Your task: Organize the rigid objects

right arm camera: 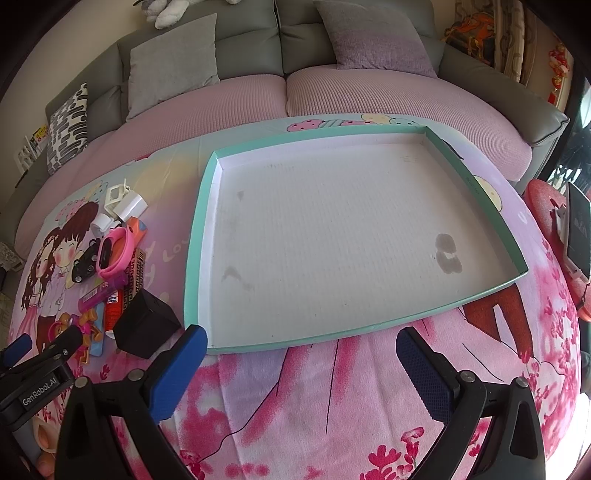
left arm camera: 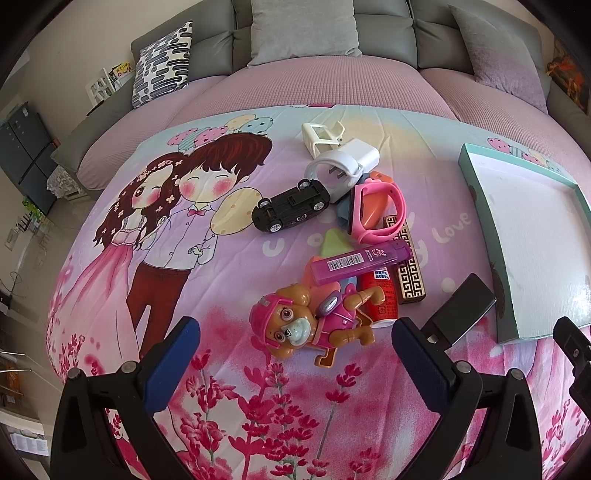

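A pile of small objects lies on the printed cloth: a pink dog toy (left arm camera: pixel 306 325), a purple lead case (left arm camera: pixel 360 262), a red tube (left arm camera: pixel 380 295), a patterned brown box (left arm camera: pixel 408 273), a pink wristband (left arm camera: pixel 376 210), a black toy car (left arm camera: pixel 291 205), a white charger (left arm camera: pixel 354 158) and a black box (left arm camera: pixel 461 308). My left gripper (left arm camera: pixel 295 354) is open just in front of the dog toy. The teal-rimmed tray (right arm camera: pixel 201 236) is empty; my right gripper (right arm camera: pixel 301 365) is open at its near edge. The black box (right arm camera: pixel 144 321) sits left of the tray.
A grey sofa with cushions (left arm camera: pixel 303 29) runs along the back. A phone on a stand (right arm camera: pixel 578 229) is at the far right. The left gripper shows in the right wrist view (right arm camera: pixel 37 369), low at the left beside the pile.
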